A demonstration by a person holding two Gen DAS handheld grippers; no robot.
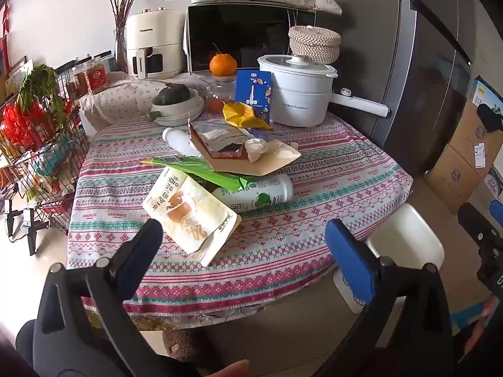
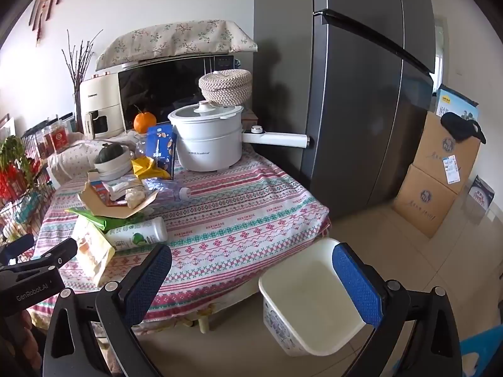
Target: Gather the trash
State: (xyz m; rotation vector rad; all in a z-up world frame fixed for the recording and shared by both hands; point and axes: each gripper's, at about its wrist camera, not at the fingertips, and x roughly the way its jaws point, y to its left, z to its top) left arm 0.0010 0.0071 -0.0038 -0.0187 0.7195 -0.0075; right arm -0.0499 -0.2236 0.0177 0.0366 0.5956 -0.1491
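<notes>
— Which step are you at now?

— At the beginning, I think. My left gripper (image 1: pixel 243 245) and my right gripper (image 2: pixel 251 278) are both released, the jaws wide apart, and they carry nothing. The white bin (image 2: pixel 309 295) on the floor, just beside the near right corner of the table (image 2: pixel 251 207), looks empty.

— Where is the trash?

— It lies in a heap on the left half of the tablecloth. The cream snack pouch (image 1: pixel 188 216) is nearest, close to the near edge, just ahead of my left gripper. Behind it are the white bottle with green label (image 1: pixel 257 193), a green wrapper (image 1: pixel 201 171) and torn cardboard (image 1: pixel 251 160).

— What does the next move call for?

— Probably to lower the left gripper onto the pouch and pinch its flat edge.
</notes>
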